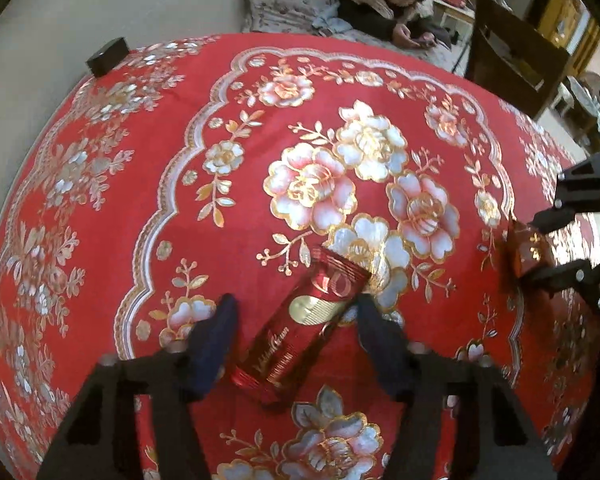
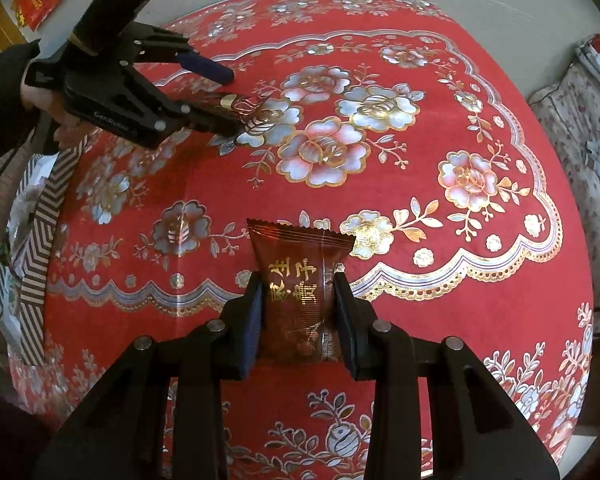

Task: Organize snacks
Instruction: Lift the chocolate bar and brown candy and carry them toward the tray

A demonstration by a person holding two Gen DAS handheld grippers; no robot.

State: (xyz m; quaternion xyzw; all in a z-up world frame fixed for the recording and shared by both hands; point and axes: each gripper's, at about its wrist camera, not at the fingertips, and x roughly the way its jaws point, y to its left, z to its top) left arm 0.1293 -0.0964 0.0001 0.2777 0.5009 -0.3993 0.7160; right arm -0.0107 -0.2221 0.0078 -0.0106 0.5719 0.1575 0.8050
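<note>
A long red snack bar with gold print [image 1: 300, 328] lies slanted on the red flowered tablecloth [image 1: 180, 184], between the fingers of my left gripper [image 1: 296, 312]. The left gripper is open; the bar's upper end reaches the right finger. My right gripper [image 2: 296, 280] is shut on a brown snack packet with gold characters [image 2: 298, 284] just above the cloth. The right gripper and its packet [image 1: 526, 248] also show at the right edge of the left wrist view. The left gripper [image 2: 228, 96] shows at upper left of the right wrist view, the bar [image 2: 236, 105] between its fingers.
A small black box [image 1: 107, 56] sits at the table's far edge. A striped gift bag [image 2: 40, 240] stands off the table's left side in the right wrist view. A person [image 1: 396, 4] leans on bedding beyond the table, beside a dark wooden chair [image 1: 512, 56].
</note>
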